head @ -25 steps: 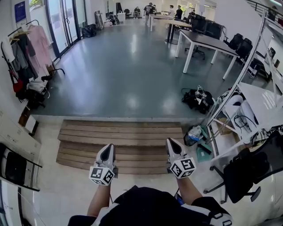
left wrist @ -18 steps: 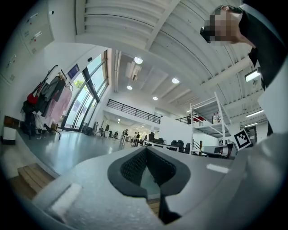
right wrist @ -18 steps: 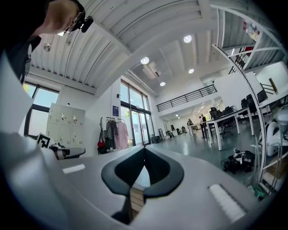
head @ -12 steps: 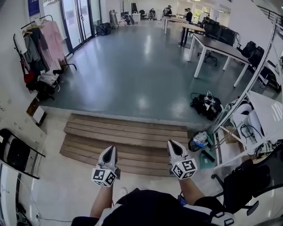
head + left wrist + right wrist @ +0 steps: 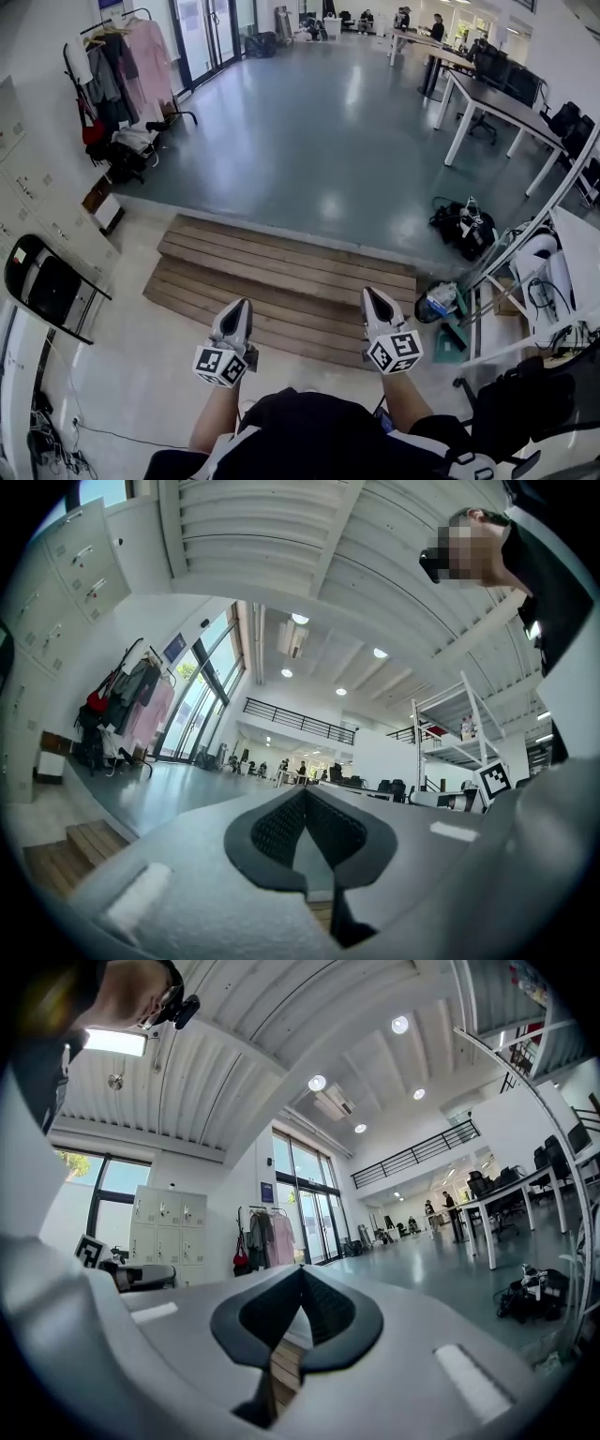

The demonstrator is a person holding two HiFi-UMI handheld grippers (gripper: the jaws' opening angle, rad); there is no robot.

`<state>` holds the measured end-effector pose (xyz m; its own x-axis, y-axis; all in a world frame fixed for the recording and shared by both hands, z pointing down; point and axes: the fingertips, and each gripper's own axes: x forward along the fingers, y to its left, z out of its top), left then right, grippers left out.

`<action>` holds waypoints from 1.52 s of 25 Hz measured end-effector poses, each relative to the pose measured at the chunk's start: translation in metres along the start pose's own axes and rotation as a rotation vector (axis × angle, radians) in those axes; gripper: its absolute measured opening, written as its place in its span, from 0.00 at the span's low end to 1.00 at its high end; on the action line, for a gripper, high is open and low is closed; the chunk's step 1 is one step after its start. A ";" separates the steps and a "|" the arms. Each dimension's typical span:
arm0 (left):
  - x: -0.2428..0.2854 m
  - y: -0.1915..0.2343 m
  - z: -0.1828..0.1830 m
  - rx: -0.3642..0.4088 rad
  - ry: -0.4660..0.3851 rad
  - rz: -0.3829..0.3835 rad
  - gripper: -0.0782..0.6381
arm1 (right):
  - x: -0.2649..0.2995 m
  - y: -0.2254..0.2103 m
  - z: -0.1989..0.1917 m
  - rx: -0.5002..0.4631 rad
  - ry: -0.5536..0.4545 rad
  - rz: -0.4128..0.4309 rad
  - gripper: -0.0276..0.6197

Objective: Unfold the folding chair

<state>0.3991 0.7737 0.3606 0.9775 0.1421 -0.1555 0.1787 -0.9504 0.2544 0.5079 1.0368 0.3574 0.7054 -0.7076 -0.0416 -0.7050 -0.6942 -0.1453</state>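
- The wooden steps (image 5: 281,277) run across the middle of the head view, with pale floor on the person's side and a glossy grey-green floor beyond them.
- The folding chair (image 5: 52,291) is black and folded flat. It leans upright against the grey lockers (image 5: 42,202), well to the left of the steps' left end, and nothing touches it.
- The left tongs (image 5: 238,309) are held out in front of the person, over the near left part of the steps, pointing away from the body. Their jaws are pressed together with nothing between them, and in the left gripper view the dark ribbed pads (image 5: 277,827) meet at the tip.
- The right tongs (image 5: 373,298) hang over the near right part of the steps, well apart from the left pair. They too are closed and empty, and their pads (image 5: 332,1313) meet in the right gripper view.
- A clothes rack (image 5: 117,56) hung with garments stands beyond the steps' left end.
- A black bag (image 5: 464,230) lies on the grey-green floor beyond the steps' right end.
- A white metal shelf frame (image 5: 525,253) rises just right of the steps, and a black office chair (image 5: 525,403) sits nearer the person on that same side.
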 end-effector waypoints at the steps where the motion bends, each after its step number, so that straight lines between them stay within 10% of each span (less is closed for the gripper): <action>1: -0.004 0.002 0.000 -0.011 0.002 0.006 0.11 | 0.002 0.002 -0.001 0.002 0.002 0.003 0.05; 18: -0.098 0.103 0.030 0.060 0.002 0.220 0.11 | 0.079 0.111 -0.031 0.032 0.064 0.177 0.05; 38: -0.289 0.216 0.085 0.076 -0.113 0.636 0.11 | 0.180 0.327 -0.057 0.000 0.114 0.571 0.05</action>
<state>0.1455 0.5035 0.3798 0.8716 -0.4805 -0.0971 -0.4433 -0.8572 0.2622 0.4002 0.6745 0.3584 0.2008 -0.9796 -0.0070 -0.9714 -0.1982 -0.1307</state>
